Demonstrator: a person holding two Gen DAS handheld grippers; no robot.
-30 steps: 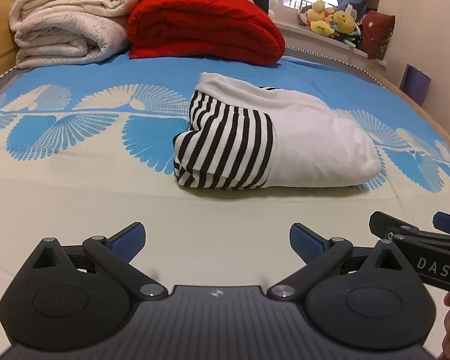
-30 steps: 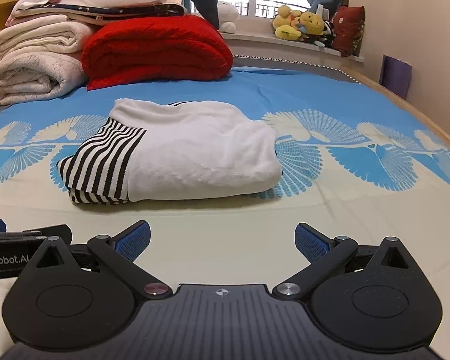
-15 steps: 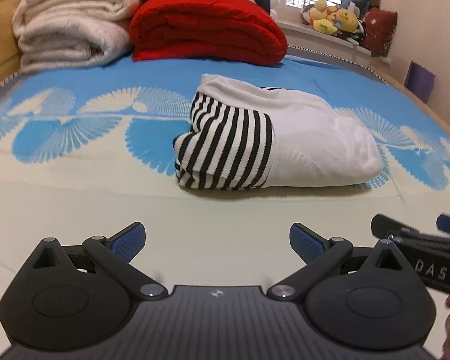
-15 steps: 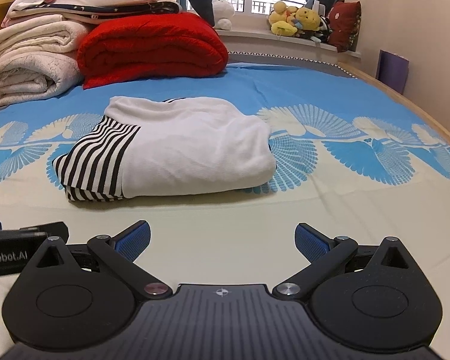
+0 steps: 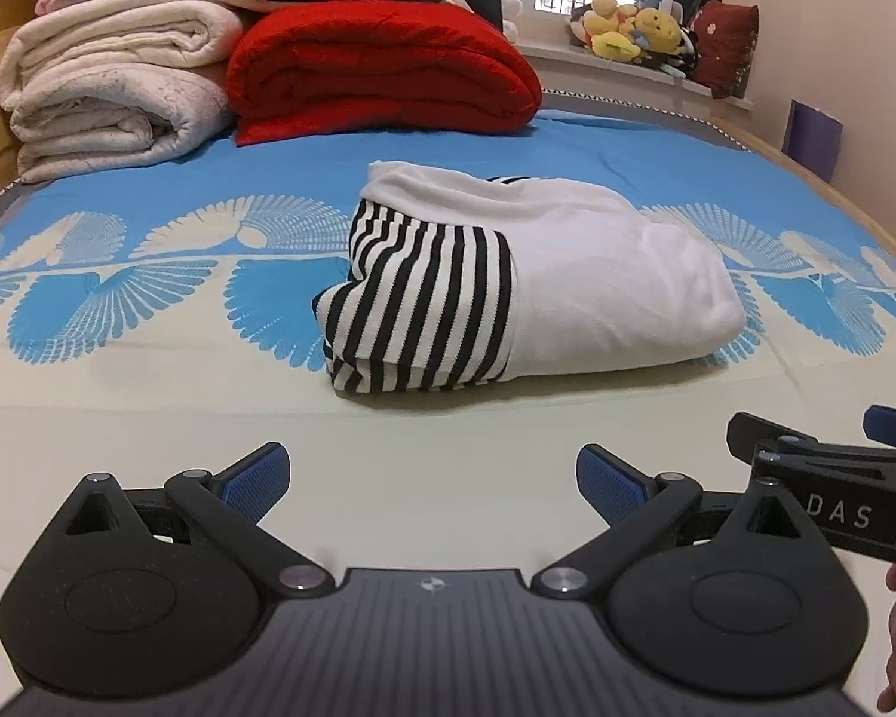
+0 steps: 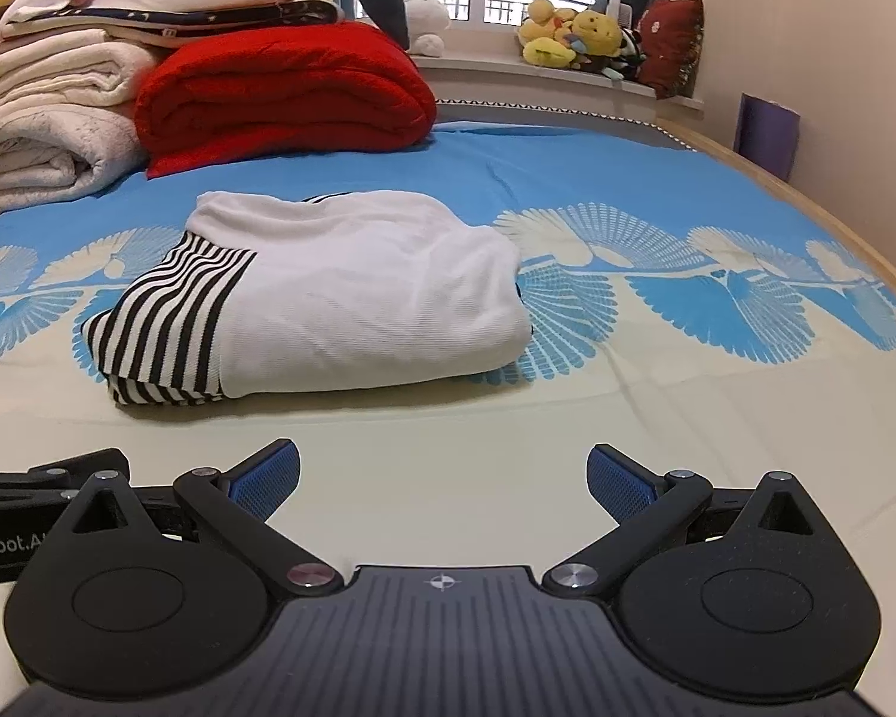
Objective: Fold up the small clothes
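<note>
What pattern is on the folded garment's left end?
Black-and-white stripes on the folded garment; clearest in the left wrist view.

Two low fisheye views sit side by side near the bed (image 5: 149, 418) surface, facing its far end. Both share the folded garment (image 5: 525, 293) nearby, centred in the left view, left of centre in the right.

Folded white garment (image 5: 597, 281) with black-striped end lies on the bedspread (image 5: 149, 221).
</note>
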